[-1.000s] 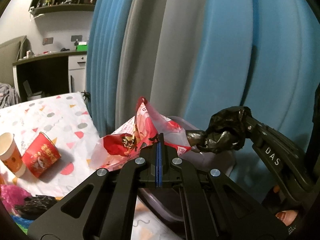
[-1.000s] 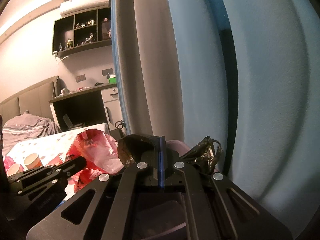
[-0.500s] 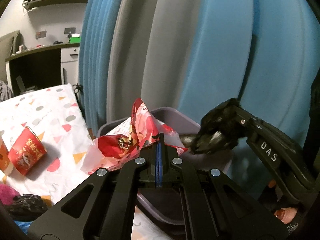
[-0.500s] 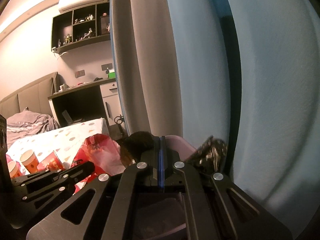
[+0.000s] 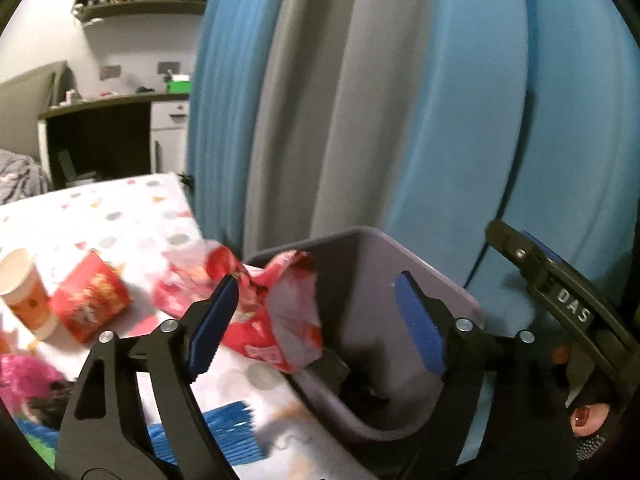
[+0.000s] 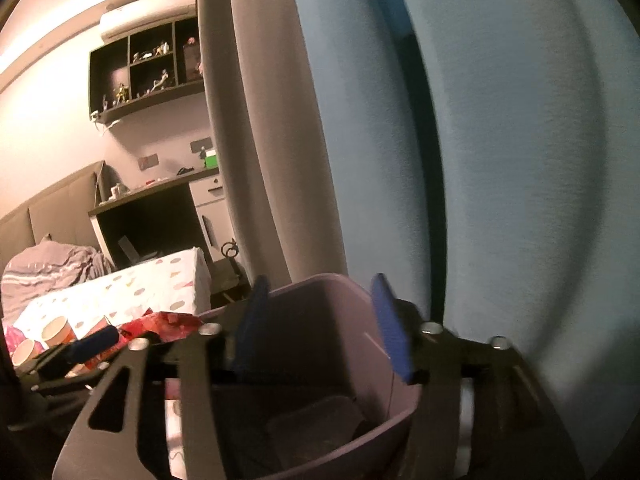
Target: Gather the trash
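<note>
bin (image 6: pixel 320 300) bottom contents dark, unclear

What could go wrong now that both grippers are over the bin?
The red wrapper sits over the bin near its table-side rim as the left gripper opens, pads clear of it; it may drop onto the table. The right gripper, opening and empty, hangs close over the rim and could knock it.

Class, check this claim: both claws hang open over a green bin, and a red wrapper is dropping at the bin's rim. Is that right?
One detail is wrong: the bin is purple-grey, not green, as the left wrist view shows. The rest stands: the left claw and right claw are opening with nothing pressed between them, and the red wrapper is falling at the rim.
</note>
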Tool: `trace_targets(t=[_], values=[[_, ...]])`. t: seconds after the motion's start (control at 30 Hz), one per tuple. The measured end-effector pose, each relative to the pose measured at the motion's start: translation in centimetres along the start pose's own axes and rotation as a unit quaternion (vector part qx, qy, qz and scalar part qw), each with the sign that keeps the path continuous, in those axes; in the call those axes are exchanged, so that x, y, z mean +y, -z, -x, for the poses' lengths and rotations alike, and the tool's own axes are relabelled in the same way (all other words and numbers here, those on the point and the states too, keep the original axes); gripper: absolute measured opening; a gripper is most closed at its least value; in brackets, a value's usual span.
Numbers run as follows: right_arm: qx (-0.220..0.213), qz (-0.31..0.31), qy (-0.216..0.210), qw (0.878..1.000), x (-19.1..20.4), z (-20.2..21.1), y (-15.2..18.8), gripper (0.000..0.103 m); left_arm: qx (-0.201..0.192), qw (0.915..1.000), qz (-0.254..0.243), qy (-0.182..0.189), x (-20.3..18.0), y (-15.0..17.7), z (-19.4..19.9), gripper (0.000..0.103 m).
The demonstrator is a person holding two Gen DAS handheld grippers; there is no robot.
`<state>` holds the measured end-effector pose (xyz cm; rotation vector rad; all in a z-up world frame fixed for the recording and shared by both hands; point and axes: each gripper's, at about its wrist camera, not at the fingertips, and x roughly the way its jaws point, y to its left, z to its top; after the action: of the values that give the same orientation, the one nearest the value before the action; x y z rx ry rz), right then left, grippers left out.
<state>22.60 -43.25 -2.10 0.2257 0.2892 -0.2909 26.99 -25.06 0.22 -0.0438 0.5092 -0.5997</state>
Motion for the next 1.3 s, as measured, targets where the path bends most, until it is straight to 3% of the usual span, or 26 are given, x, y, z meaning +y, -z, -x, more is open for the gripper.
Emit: trace_targets(t=[0.07, 0.17, 0.33, 0.57, 0.83, 1.1, 1.17, 1.23, 1.3], values=[[-0.007, -0.003, 0.002, 1.000, 0.2, 0.8, 0.3, 0.073, -0.009, 0.9998, -0.002, -0.018, 0.4, -0.1, 0.8, 0.087], [-0.013, -0.004, -0.001, 1.000, 0.2, 1.8, 0.6, 0.077, -0.011, 0.9999, 0.006, -0.010, 0.4, 0.2, 1.6, 0.089], [-0.020, -0.008, 0.005, 1.000, 0.1, 3.2, 0.9, 0.079, 0.005, 0.9992, 0.014, 0.037, 0.4, 0.8, 1.8, 0.089], [-0.019, -0.012, 0.000, 1.000, 0.1, 3.5, 1.2, 0.079, -0.001, 0.9995, 0.016, 0.026, 1.4, 2.3, 3.4, 0.088], [-0.013, -0.013, -0.013, 1.000, 0.3, 3.3, 1.7, 0.079, 0.026, 0.9992, 0.030, 0.001, 3.7, 3.0, 1.1, 0.082], [-0.002, -0.008, -0.019, 1.000, 0.9, 2.7, 2.5, 0.079, 0.075, 0.9959, 0.049, 0.010, 5.4, 3.0, -2.7, 0.049], [0.002, -0.008, -0.021, 1.000, 0.9, 2.6, 2.7, 0.079, 0.083, 0.9957, 0.040, 0.013, 5.2, 2.9, -3.3, 0.024], [0.004, -0.006, -0.020, 1.000, 0.9, 2.5, 2.9, 0.079, 0.094, 0.9950, 0.033, 0.009, 5.2, 3.1, -3.9, 0.007], [0.007, -0.006, -0.019, 1.000, 1.1, 2.4, 2.9, 0.079, 0.088, 0.9955, 0.032, 0.009, 5.1, 3.1, -3.7, 0.001]])
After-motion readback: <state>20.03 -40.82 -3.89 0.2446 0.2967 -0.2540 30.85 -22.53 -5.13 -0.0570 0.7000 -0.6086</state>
